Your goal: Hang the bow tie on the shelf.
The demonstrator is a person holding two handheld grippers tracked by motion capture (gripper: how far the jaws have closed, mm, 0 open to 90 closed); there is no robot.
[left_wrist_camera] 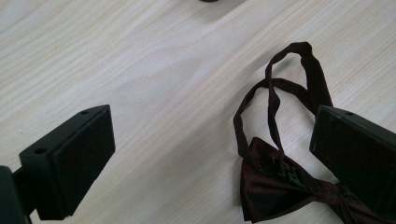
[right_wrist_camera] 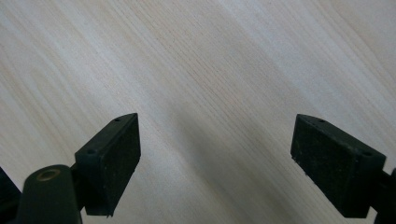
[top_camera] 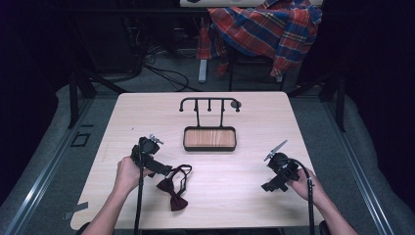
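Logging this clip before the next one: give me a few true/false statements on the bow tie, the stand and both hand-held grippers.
1. The bow tie lies flat on the table. True.
2. The left hand-held gripper is clamped on the bow tie. False: its jaws are open, the strap loop lying between them.
3. The right hand-held gripper is open over bare wood. True.
4. The bow tie hangs from the stand. False: the stand's hooks are empty.

Bow tie front-left on table — stand w/ tray behind, centre.
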